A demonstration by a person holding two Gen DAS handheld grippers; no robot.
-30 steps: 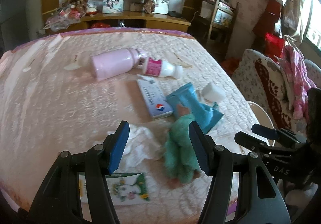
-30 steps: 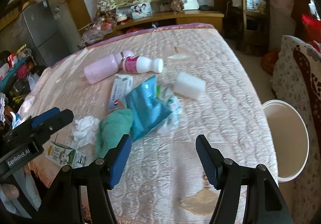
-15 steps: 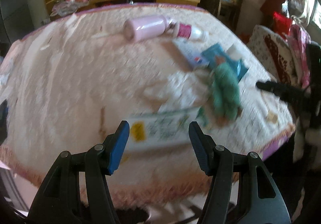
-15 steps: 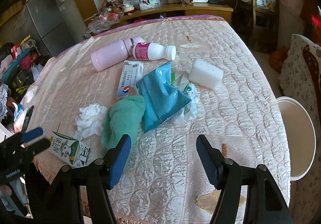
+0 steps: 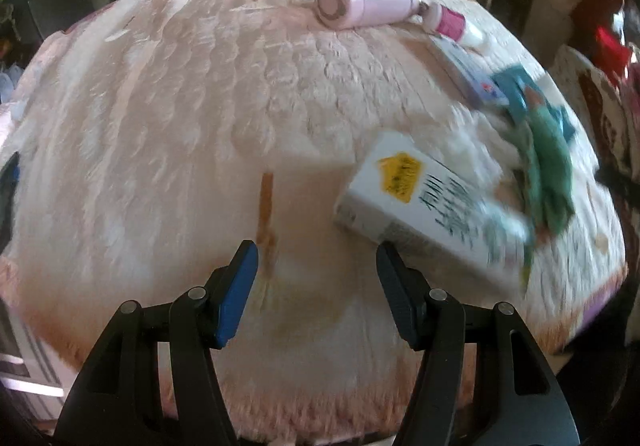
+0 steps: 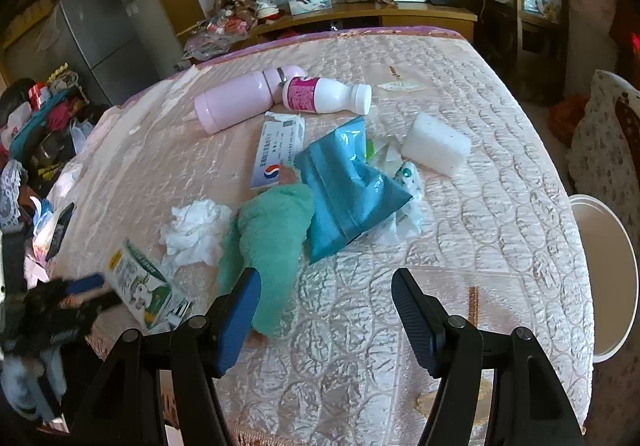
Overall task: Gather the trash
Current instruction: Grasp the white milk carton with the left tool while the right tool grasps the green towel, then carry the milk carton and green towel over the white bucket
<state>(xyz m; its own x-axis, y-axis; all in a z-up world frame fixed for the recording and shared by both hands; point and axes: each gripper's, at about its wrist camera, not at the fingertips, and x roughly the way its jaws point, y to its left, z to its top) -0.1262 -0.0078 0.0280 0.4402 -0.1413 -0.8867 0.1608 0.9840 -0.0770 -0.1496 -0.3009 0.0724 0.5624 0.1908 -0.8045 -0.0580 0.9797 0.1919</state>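
A crushed white milk carton (image 5: 432, 214) lies near the table's front left edge; it also shows in the right wrist view (image 6: 140, 290). My left gripper (image 5: 316, 270) is open and empty, just left of the carton, and shows blurred at the carton's left end in the right wrist view (image 6: 86, 288). My right gripper (image 6: 326, 306) is open and empty above the pink quilted cloth, beside a green cloth (image 6: 268, 238). A crumpled white tissue (image 6: 196, 228), a blue pouch (image 6: 344, 190), a white bottle (image 6: 324, 96) and a paper packet (image 6: 278, 144) lie mid-table.
A pink flask (image 6: 236, 104) lies beside the white bottle, and a white foam block (image 6: 436, 144) sits to the right. A white bin (image 6: 610, 274) stands off the table's right edge. A fridge (image 6: 100, 42) and clutter are at the left.
My left gripper has swung left and down to the table's front left edge, bringing the milk carton close on its right. My right gripper has drawn back slightly.
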